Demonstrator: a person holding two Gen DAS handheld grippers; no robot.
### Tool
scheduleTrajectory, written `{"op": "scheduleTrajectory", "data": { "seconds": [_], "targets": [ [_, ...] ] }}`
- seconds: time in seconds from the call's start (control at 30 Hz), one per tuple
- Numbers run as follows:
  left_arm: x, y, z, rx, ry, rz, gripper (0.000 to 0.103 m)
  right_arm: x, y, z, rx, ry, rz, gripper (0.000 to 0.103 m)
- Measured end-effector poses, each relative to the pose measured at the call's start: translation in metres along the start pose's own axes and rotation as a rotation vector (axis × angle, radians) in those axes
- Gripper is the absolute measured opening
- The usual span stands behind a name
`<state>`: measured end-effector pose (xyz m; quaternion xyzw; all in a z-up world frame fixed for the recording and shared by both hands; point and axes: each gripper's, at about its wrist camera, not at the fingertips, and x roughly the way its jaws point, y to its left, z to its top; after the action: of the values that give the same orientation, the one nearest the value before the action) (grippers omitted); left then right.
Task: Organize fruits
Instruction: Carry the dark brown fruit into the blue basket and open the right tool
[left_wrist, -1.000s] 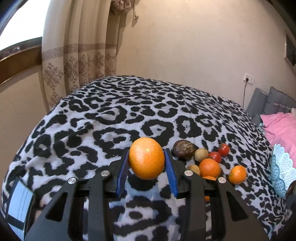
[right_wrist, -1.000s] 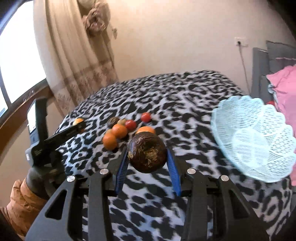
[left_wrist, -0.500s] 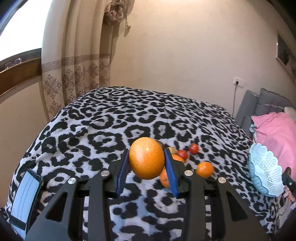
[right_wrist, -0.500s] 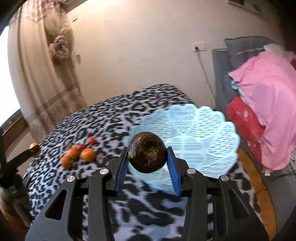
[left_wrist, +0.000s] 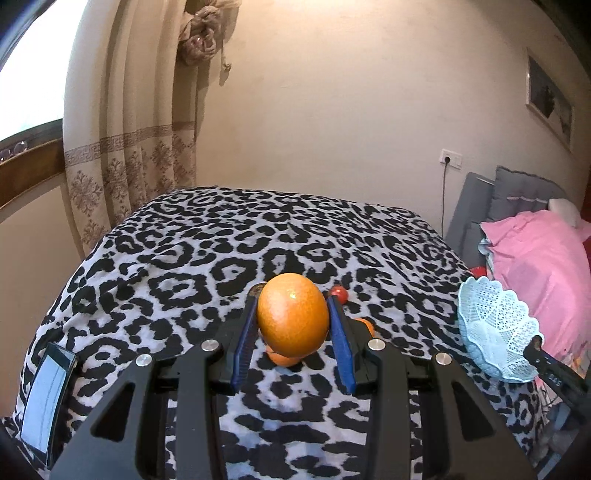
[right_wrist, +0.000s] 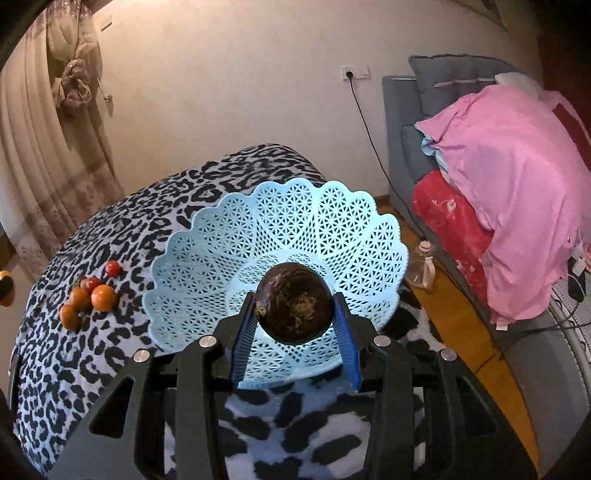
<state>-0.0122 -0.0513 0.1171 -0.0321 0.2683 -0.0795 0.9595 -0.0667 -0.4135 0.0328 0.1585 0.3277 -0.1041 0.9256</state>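
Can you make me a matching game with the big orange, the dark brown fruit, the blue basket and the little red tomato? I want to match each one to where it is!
Things:
1. big orange
2. dark brown fruit
3. blue basket
4. little red tomato

Places:
A. lying on the spotted blanket, beside the small oranges
B. squeezed in the left hand-held gripper
C. sitting empty on the blanket, near its edge
D. squeezed in the right hand-held gripper, in front of the basket

Pairs: 1-B, 2-D, 3-C, 4-A
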Motion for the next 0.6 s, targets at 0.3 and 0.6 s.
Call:
{"op": "scheduleTrajectory", "data": {
  "seconds": [0.3,0.6],
  "targets": [
    [0.003,-0.029,0.0,0.039,0.017,-0.041,0.038,-0.002,-0.009,0.004,0.032,-0.016,0.004,0.057],
    [0.014,-0.086,-0.001,0.14,0.05,-0.138,0.038,-0.037,-0.029,0.024,0.116,-0.128,0.006,0.058]
  ]
}}
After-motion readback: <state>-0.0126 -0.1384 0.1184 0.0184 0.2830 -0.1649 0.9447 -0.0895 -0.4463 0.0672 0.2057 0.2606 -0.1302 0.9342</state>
